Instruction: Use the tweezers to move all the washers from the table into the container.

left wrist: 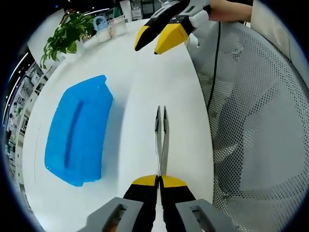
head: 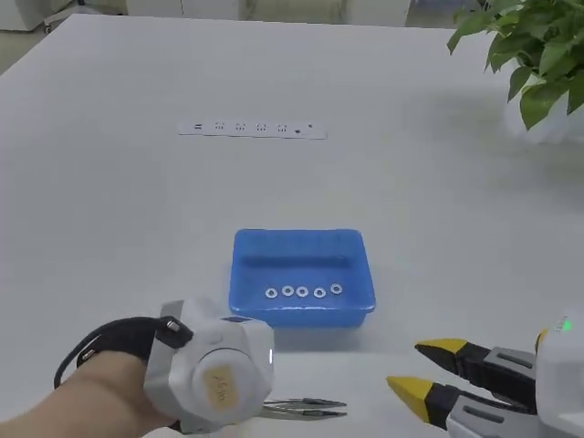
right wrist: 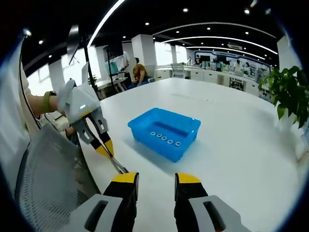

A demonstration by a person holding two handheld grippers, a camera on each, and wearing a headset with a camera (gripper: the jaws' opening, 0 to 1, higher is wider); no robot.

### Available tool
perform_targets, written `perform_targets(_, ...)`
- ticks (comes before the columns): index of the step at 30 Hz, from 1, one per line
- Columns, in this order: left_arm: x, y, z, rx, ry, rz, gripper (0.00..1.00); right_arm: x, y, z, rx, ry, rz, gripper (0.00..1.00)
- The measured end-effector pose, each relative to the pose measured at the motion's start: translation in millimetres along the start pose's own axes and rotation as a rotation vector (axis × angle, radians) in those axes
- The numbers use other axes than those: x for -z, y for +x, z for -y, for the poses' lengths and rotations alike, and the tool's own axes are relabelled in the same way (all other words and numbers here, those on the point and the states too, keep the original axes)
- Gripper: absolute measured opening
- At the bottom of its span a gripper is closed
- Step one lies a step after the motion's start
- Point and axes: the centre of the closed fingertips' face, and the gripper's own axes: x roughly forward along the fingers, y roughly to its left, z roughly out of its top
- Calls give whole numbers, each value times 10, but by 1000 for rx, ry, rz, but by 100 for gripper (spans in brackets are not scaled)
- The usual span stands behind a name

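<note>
Left gripper (left wrist: 159, 180): lower left of the head view, held in a hand (head: 91, 397). In the left gripper view its yellow-tipped jaws are closed on the rear end of the tweezers (left wrist: 161, 140). The tweezers extend straight ahead from the jaws over the white table (head: 137, 228); whether their tips touch the table cannot be told

Right gripper (head: 406, 365): lower right of the head view. Jaws stand apart with nothing between them and point toward the tweezer tips, near them but not touching

Container (head: 251, 274): blue rectangular tray, centre of the head view, just above both grippers in the frame, resting on the table

Washers (head: 302, 291): five, in one straight row on the container floor, close to its lower wall in the frame. The right gripper view confirms the same row inside the tray

Power strip (head: 251, 129): white, flat on the table, upper centre of the frame, well apart from the container

Plant (head: 538, 55): green leaves, upper right corner
</note>
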Motion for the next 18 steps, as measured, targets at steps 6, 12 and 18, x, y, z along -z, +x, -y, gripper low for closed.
perform_targets(6,-6,-1,2,4,-8,-15,0,-65,-154,42,42,-52,7,27)
perform_targets(12,-49,2,54,-5,-66,9,5,-108,-312,161,98,-28,68,28)
perform_targets(18,-248,-151,79,-64,-284,210,24,-201,-358,199,115,-7,129,32)
